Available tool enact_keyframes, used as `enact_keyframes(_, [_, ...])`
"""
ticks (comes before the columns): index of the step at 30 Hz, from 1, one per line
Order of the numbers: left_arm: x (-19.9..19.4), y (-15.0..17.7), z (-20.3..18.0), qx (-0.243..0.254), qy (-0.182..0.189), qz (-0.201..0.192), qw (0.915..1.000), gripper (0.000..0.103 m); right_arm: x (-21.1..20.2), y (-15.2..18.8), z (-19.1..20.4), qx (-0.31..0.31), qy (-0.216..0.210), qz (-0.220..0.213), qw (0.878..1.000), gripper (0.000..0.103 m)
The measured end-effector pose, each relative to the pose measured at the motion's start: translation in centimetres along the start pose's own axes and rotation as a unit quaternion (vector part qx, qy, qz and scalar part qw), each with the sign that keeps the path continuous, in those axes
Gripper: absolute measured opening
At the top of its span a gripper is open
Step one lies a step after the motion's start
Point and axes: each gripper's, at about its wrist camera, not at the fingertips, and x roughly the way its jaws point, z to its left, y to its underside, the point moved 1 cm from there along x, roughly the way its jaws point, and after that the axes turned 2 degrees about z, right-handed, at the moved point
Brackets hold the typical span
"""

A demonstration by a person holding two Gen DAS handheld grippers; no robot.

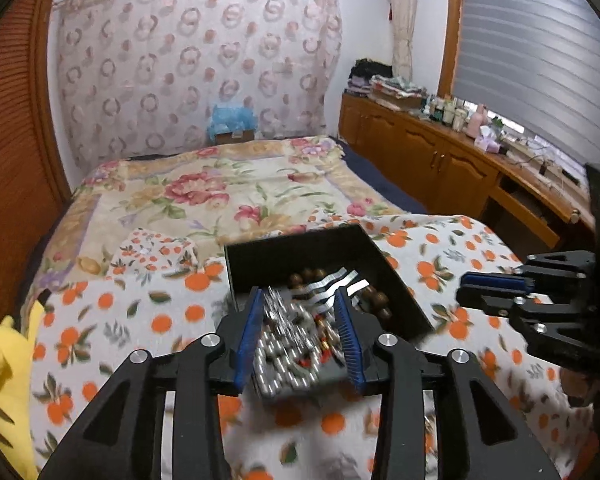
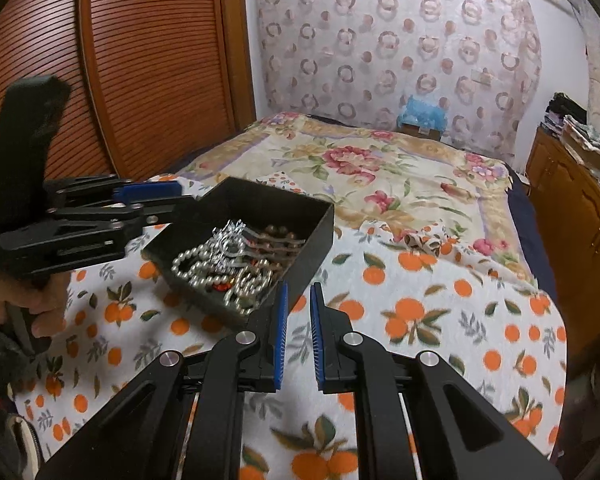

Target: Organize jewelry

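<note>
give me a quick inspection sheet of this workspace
surface: orange-print blanket over a floral bedspread
job's things: open black box holding a pearl strand, a silvery chain piece and brown beads, all tangled together
clutter: yellow cloth at the bed's edge
grippers: left tongs spread at the box's near end, grip unclear; right tongs slightly apart, holding nothing, one tip by the box's corner
cables: what looks like thin wires on the sideboard, too small to confirm
surroundings: bottles and folded cloth on the sideboard, patterned curtain, slatted wooden door
</note>
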Motion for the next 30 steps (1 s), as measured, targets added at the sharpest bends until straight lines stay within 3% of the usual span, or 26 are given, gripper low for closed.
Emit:
enact_keyframes(4, [-1.5, 2.3, -0.4, -0.006, 0.010, 0.004, 0.9999, 0.039, 0.3, 1.4, 0.8, -0.002, -0.002, 0.013, 1.000, 0.013])
enact_keyframes(8, [-1.9, 5.0, -0.5, -0.011, 0.012, 0.020, 0.9997, 0.041, 0.6, 3.2, 1.4, 0.003, -0.012, 0.024, 1.000, 0.027])
enact_keyframes(24, [-3.2, 10.7, -2.8, -0.003, 0.031, 0.060, 0.9977, 0.043, 1.9, 6.0, 4.5, -0.029, -0.036, 0.082, 0.996, 0.027])
enact_keyframes(26, [-3.3, 10.9, -3.1, 0.000, 0.030, 0.063, 0.9976, 0.043, 2.3, 6.2, 4.4, -0.029, -0.035, 0.089, 0.995, 0.025])
enact_keyframes(30, [-3.6, 11.2, -3.4, 0.001, 0.031, 0.066, 0.9973, 0.043, 2.6, 6.4, 4.3, -0.031, -0.036, 0.095, 0.994, 0.011])
